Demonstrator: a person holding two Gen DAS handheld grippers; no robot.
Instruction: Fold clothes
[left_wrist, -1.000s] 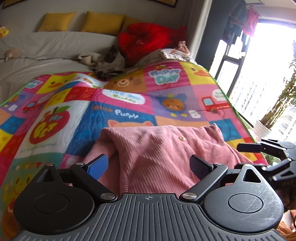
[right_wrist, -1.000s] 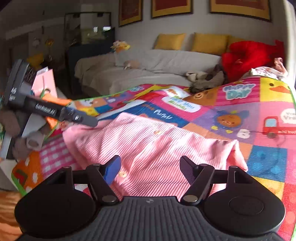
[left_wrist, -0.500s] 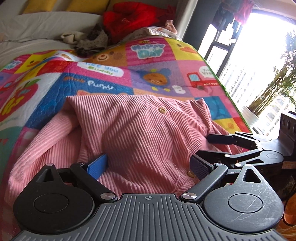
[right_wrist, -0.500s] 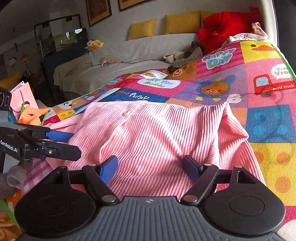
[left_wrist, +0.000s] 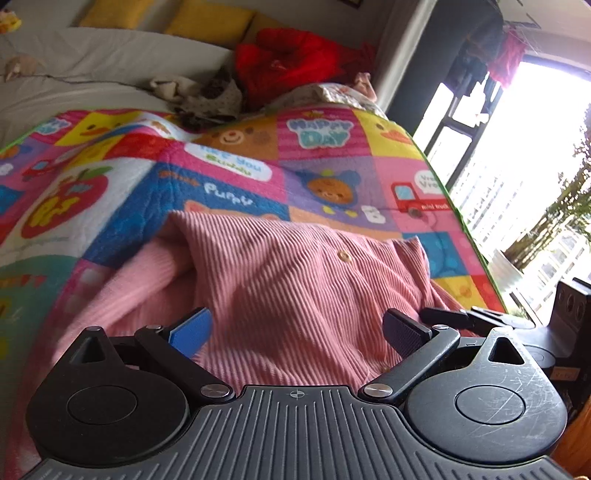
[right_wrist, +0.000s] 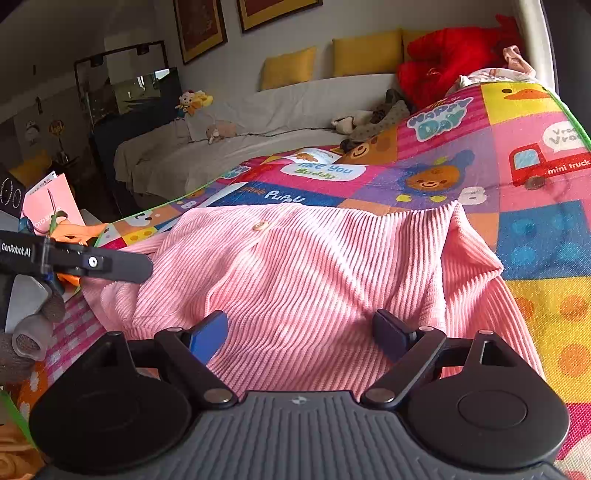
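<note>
A pink ribbed cardigan (left_wrist: 295, 288) lies folded on a bright patchwork play quilt (left_wrist: 229, 173), its near part nearest the cameras and a pale button (left_wrist: 344, 255) showing on top; its far edge stops just short of the quilt's "Puppy" panel. In the right wrist view the same cardigan (right_wrist: 314, 280) spreads across the quilt (right_wrist: 535, 236), one sleeve draping toward the quilt's near right side. The left gripper (left_wrist: 297, 330) hovers over the cardigan's near part with its jaws spread wide and gripping nothing; whether its pads touch the knit is hard to judge. The right gripper (right_wrist: 301, 334) sits likewise, jaws parted and empty, above the garment's near part. Compared with half a second earlier, the left camera has pulled back and tilted up, so more quilt shows beyond the cardigan, and the right gripper (left_wrist: 476, 317), then well forward at the garment's right edge, now shows farther back. Beyond the quilt's far end lie a red plush heap (left_wrist: 295, 55), yellow cushions (right_wrist: 365, 51) and a grey sofa bed (right_wrist: 258, 122).
</note>
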